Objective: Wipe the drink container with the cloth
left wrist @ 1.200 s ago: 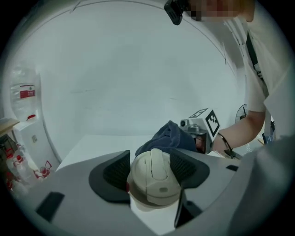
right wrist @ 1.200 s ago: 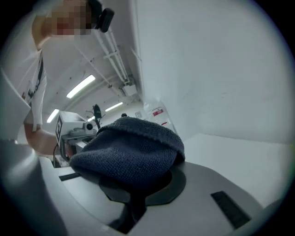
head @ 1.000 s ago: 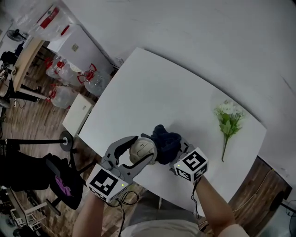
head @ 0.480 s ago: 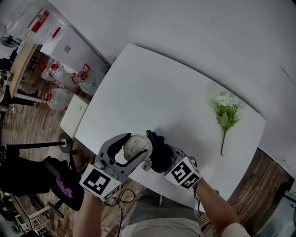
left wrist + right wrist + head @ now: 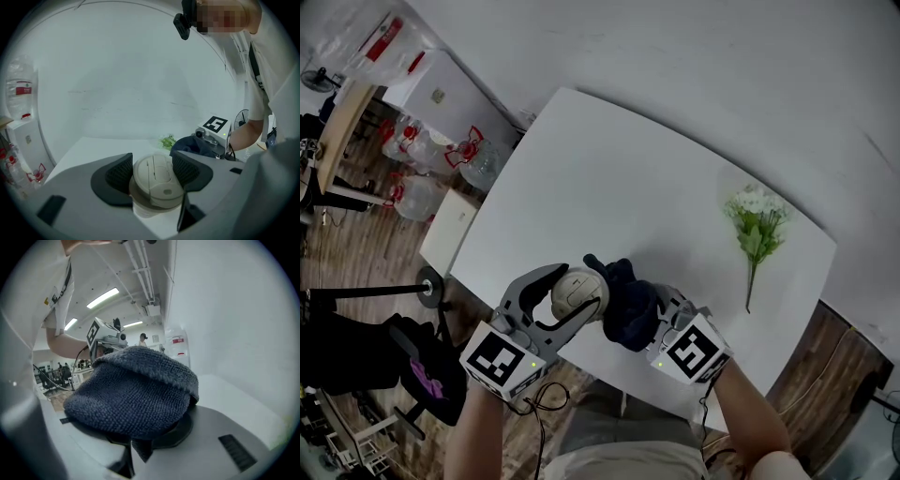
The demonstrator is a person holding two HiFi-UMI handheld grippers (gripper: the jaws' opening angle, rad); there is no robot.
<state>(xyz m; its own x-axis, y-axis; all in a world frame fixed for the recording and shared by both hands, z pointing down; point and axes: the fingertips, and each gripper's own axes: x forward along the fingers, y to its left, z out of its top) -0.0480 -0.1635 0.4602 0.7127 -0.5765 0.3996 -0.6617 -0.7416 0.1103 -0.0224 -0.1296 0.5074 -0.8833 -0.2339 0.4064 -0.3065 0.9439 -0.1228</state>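
Observation:
A cream drink container [image 5: 574,292] with a flip lid stands near the white table's front edge. My left gripper [image 5: 579,296] is shut on it, its black pads [image 5: 119,175] pressing the lid's two sides [image 5: 157,180]. A dark blue cloth [image 5: 630,300] lies bunched against the container's right side. My right gripper [image 5: 649,311] is shut on the cloth [image 5: 136,394]; its jaws have just been opening slightly, with the cloth still pinched between them. The cloth hides the right fingertips.
A white and green flower sprig [image 5: 757,234] lies at the table's far right. The table [image 5: 609,187] has a near edge just below the grippers. On the floor to the left stand water bottles [image 5: 422,192] and a black chair [image 5: 422,375].
The right gripper rolled and shifted a little to the right and up with the cloth, which rubbed along the container's side. The left gripper kept its grip and place.

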